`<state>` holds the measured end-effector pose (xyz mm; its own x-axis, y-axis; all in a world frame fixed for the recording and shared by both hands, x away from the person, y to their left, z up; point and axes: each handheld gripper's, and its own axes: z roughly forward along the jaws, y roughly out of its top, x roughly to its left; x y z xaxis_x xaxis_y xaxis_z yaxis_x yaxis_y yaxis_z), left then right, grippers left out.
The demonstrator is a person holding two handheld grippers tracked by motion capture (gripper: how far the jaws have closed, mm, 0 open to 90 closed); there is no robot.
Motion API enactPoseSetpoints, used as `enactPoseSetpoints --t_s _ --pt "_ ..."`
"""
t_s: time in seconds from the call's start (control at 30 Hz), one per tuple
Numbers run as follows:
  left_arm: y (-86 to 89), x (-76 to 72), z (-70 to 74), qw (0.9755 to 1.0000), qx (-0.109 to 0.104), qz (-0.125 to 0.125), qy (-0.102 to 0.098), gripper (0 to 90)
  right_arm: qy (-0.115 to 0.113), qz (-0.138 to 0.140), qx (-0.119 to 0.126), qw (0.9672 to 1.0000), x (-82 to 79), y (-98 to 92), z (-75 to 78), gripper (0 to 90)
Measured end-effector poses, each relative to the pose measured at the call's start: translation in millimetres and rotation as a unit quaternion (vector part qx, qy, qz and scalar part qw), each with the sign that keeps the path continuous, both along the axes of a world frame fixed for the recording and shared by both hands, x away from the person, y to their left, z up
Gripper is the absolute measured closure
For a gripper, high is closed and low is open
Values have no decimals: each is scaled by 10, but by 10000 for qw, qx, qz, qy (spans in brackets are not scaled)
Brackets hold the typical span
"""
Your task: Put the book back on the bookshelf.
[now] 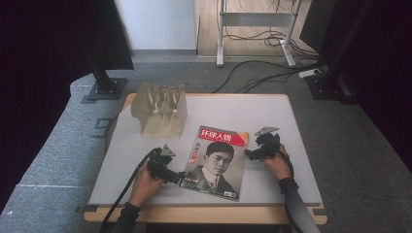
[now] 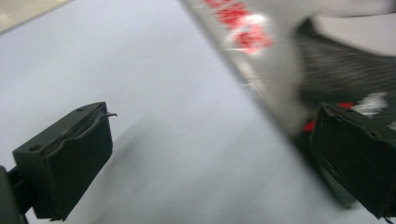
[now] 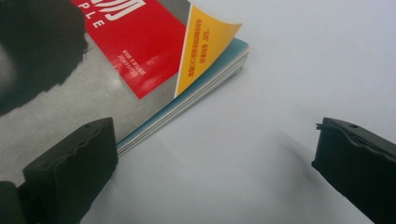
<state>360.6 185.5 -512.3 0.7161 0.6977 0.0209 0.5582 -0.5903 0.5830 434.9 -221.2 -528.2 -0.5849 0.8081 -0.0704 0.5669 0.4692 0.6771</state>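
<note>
A magazine (image 1: 216,162) is laid flat and closed on the near half of the white table (image 1: 262,116), turned slightly askew. Its cover is taken up by a black-and-white portrait under a red title band with white characters. The upper right cover corner (image 3: 210,42), printed yellow, is curled upward, and the page edges beneath it are exposed.

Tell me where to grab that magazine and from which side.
Take the magazine by its long side edges, since it lies flat on the table. The right gripper should come in from the right, near the top corner where the cover curls up. The left gripper takes the lower left edge.
</note>
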Motion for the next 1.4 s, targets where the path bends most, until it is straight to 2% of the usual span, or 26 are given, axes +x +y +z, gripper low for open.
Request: enactPoseSetpoints --t_s 0.07,0.1,0.13,0.2,0.23,0.5,0.77,0.83,0.87,0.9,0.97,1.0,1.07,1.2,1.33,1.37,1.4 --pt "41 32 -46 9998 168 51 -37 0 -4 26 -4 10000 47 27 0 0" --pt "59 47 -65 10000 -11 45 28 0 -6 27 -7 10000 84 53 1 0" --pt "62 54 -83 9999 -98 45 64 0 -6 27 -7 10000 84 53 1 0" --pt "37 40 -99 9998 -185 32 12 0 1 37 -2 10000 108 69 0 0" --pt "-24 5 -111 9997 -228 -65 -38 0 36 39 39 10000 128 70 -4 0" --pt "-146 -105 -114 9994 -259 -209 -47 0 71 -26 144 9999 210 54 -14 1" --pt "-405 -260 -132 9975 -328 -626 -95 0 36 -126 -10 9999 371 101 17 29" --pt "-407 -253 -134 9972 -351 -661 -93 0 44 -126 -20 9999 383 106 24 52" --pt "-397 -240 -136 9969 -388 -675 -100 0 81 -88 6 9999 378 106 32 94" --pt "-385 -214 -141 9971 -431 -614 -126 0 114 -20 35 9999 366 100 44 140" --pt "-367 -161 -151 9973 -495 -527 -153 0 161 37 -19 9999 323 107 67 128" --pt "-355 -125 -148 9971 -573 -501 -102 0 172 66 -27 9998 296 110 80 128" --pt "-360 -78 -146 9966 -706 -417 -95 0 237 119 140 9996 248 100 111 127" --pt "-368 5 -150 9972 -700 -264 -90 0 269 110 338 9990 164 98 175 128" --pt "-351 10 -147 9975 -660 -245 -88 0 242 246 601 9976 97 131 241 127" --pt "-349 8 -145 9977 -629 -239 -86 0 253 304 645 9971 82 152 256 127" --pt "-348 -1 -141 9987 -419 -246 -130 0 279 354 651 9969 78 166 263 128"
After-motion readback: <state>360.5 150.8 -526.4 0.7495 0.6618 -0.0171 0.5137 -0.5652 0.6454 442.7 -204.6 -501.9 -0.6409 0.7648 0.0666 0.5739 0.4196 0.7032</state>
